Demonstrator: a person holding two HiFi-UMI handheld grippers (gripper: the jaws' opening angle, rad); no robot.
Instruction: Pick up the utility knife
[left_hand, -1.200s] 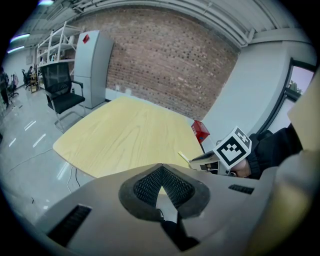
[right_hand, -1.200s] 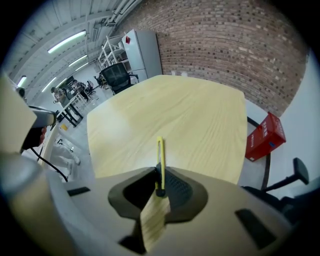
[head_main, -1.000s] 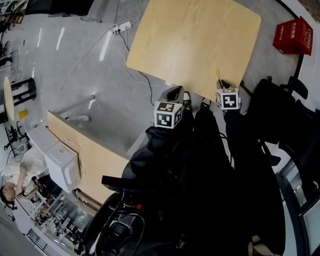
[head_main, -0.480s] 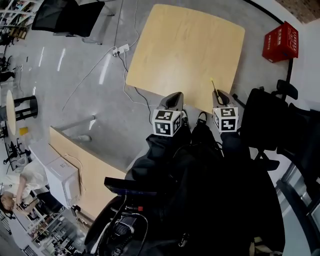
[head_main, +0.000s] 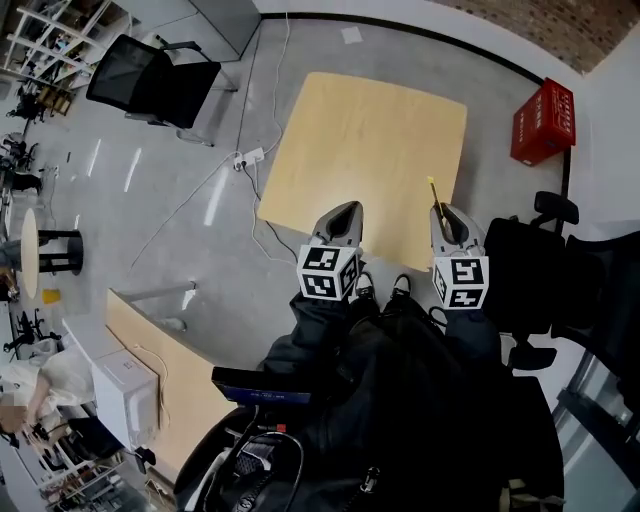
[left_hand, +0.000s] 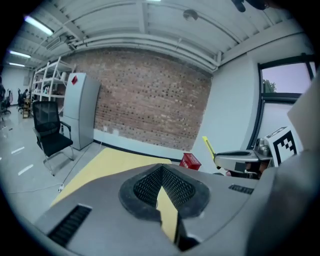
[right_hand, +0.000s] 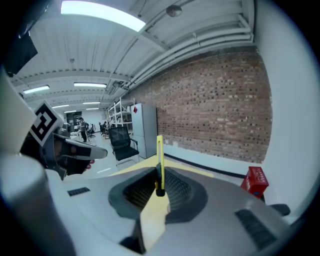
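Backed off from table (head_main: 360, 150) vs 1 s ago: had both grippers over its near edge then, now holding them short of it, w/ strip of floor (head_main: 200, 200) showing past the tips in head view. Tilted head cam up too, so now getting office chair (head_main: 150, 82) and red crate (head_main: 543, 122) fully in frame.

Still pinching utility knife (right_hand: 159, 160) in right gripper (right_hand: 157, 192): clamped on lower body, w/ yellow upper part poking up past jaw tips, roughly upright, same as both earlier frames. Keeping left gripper (left_hand: 167, 195) pressed together w/ nothing in it; only a sliver of table visible thru slit btwn pads (left_hand: 147, 187). Carrying both side by side, about level, close to torso.

Reading that as pick done: knife off table, well clear of it, no visible slip over last sec. Prob just hold/carry left.

Hard to see:
- Can't tell if blade is out or retracted. Too thin in head view, edge-on in right gripper view.
- Can't see knife's lower end, buried btwn jaws, so no call on grip depth.
- From left gripper view, catching only yellow tip above right gripper's nose.
- Losing lower half of head view to dark clothing (head_main: 420, 400); no hands visible on either gripper.
- Ignoring person (head_main: 40, 385) at lower left, partly masked.
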